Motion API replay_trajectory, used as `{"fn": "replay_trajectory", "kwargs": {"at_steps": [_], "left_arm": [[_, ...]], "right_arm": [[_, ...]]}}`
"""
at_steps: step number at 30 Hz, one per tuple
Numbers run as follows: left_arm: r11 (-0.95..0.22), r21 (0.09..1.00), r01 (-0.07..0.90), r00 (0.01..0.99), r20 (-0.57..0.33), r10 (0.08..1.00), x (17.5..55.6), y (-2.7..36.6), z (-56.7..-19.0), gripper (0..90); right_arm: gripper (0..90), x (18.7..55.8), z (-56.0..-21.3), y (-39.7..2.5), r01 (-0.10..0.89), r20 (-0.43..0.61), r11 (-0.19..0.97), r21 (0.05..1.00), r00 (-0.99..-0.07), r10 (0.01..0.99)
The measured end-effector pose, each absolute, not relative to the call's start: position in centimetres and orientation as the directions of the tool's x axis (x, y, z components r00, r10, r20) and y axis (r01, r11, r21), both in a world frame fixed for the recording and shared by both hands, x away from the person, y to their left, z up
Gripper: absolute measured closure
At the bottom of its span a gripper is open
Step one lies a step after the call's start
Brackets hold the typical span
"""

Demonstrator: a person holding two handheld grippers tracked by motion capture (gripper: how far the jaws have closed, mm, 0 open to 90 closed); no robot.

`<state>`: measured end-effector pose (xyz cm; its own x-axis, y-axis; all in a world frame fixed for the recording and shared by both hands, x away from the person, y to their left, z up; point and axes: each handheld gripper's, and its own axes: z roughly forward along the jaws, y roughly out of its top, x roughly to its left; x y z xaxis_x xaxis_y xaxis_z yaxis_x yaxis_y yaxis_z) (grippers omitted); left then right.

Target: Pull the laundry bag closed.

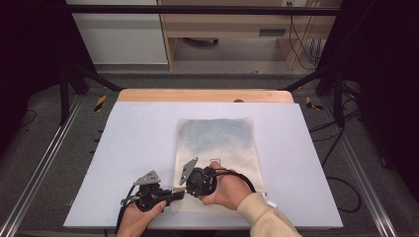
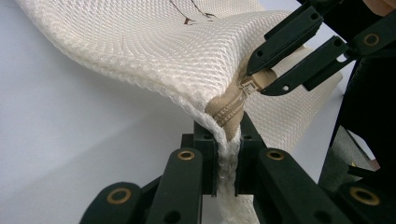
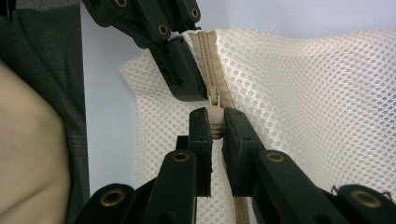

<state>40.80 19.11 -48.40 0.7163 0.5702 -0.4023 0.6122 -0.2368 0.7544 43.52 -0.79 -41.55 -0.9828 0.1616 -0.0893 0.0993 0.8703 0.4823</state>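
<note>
Both grippers clamped at the near-left corner of the mesh bag [image 1: 217,148].

The bag lay flat on the white table [image 1: 128,148], its corner lifted. The left gripper [image 2: 227,161] had its jaws pressed together on the bag's corner edge beside the tan zipper [image 2: 231,109]. The right gripper [image 3: 217,128] pinched the zipper pull [image 3: 215,119] just beside it.

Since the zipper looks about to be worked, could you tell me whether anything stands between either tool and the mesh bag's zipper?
Nothing visible does. The left tool is shut on the mesh bag at the zipper's end, and the right tool is shut on the zipper pull.
</note>
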Motion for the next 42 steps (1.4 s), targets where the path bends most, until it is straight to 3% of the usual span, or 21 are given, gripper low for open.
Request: {"fn": "replay_trajectory", "kwargs": {"at_steps": [42], "left_arm": [[-0.238,0.753,0.614,0.719,-0.409,0.562,40.7,19.0,-48.4,82.8]], "right_arm": [[82.2,43.6,-41.7,-3.1,0.143,-0.084,0.87,0.472,-0.975,0.206]]}}
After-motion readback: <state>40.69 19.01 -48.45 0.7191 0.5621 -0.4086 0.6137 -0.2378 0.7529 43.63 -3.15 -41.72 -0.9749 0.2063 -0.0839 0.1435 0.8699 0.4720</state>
